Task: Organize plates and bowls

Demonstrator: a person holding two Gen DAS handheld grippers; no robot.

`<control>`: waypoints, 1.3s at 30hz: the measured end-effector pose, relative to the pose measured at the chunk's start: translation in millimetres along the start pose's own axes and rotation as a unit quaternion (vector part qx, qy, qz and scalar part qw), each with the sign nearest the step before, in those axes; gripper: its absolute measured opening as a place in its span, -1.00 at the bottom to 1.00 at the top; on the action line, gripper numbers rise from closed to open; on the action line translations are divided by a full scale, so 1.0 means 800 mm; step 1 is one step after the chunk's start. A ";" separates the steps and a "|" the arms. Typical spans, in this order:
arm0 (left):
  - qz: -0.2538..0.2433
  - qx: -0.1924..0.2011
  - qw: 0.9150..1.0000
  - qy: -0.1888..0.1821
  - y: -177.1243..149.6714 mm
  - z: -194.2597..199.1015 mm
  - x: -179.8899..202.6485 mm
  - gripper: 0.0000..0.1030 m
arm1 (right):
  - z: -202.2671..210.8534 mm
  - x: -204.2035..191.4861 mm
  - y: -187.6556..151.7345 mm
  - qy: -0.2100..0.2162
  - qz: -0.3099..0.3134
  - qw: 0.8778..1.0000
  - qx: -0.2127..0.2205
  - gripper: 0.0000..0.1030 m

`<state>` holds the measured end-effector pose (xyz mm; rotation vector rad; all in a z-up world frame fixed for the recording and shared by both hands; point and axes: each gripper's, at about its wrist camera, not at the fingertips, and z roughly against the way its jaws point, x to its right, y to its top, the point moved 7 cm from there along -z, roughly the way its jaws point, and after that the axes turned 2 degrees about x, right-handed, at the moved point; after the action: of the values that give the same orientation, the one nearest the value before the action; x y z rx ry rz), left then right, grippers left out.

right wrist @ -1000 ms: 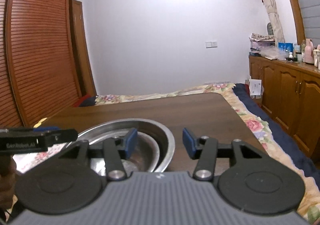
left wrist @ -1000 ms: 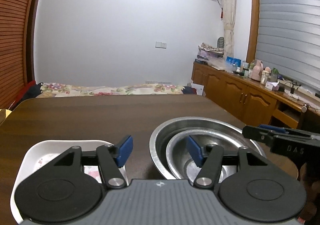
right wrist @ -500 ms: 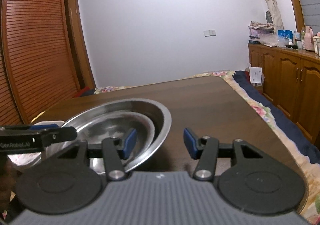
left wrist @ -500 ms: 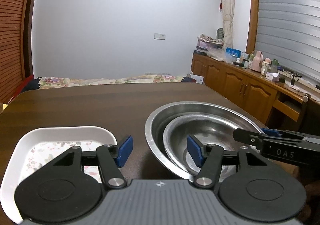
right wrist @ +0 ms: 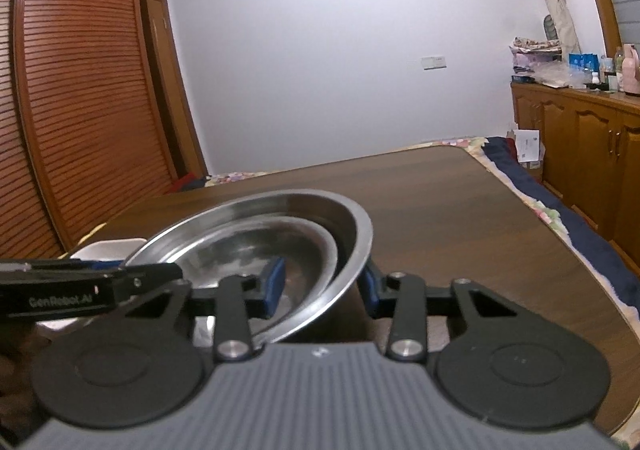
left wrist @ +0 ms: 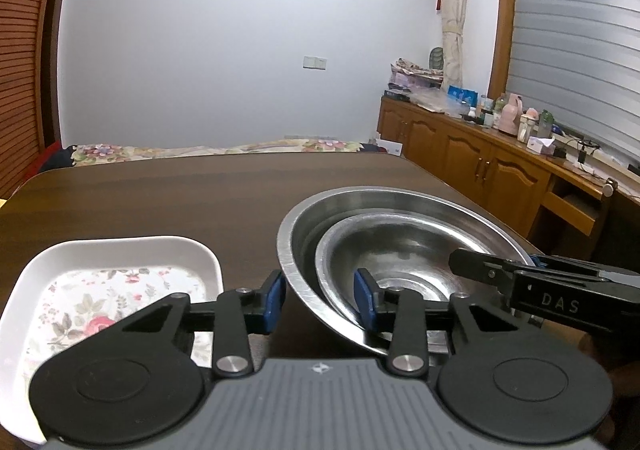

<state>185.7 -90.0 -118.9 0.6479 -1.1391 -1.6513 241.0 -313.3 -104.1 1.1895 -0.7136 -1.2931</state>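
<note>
We look along our right gripper [right wrist: 322, 286] over a dark wooden table [right wrist: 460, 218]. Directly ahead sits a large steel bowl [right wrist: 352, 218] with a smaller steel bowl [right wrist: 256, 246] nested inside it. Our jaws are closing astride the large bowl's near right wall: one blue pad [right wrist: 274, 282] is inside it, the other outside, partly hidden by the wall. Whether the pads press on the wall yet we cannot tell. Left of the bowls, the left gripper [right wrist: 156, 274] reaches their rim. Behind it, a white dish [right wrist: 108, 248] peeks out. Far left of the bowls stands a slatted wardrobe [right wrist: 80, 110]; far right, a wooden cabinet [right wrist: 580, 138].
</note>
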 end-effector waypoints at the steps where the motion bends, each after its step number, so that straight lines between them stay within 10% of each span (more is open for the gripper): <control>1: -0.001 0.000 1.000 -0.001 0.000 0.001 0.001 -0.32 | 0.001 0.000 0.000 0.004 -0.002 1.000 0.001 -0.32; 39: 0.014 0.033 0.999 0.034 0.050 0.087 -0.076 -0.34 | -0.003 -0.066 0.038 0.063 -0.006 0.998 0.007 -0.47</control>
<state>167.2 -10.6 -59.7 0.7229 -1.1528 -1.5620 242.6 -266.2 -65.1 1.2757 -0.6249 -1.2143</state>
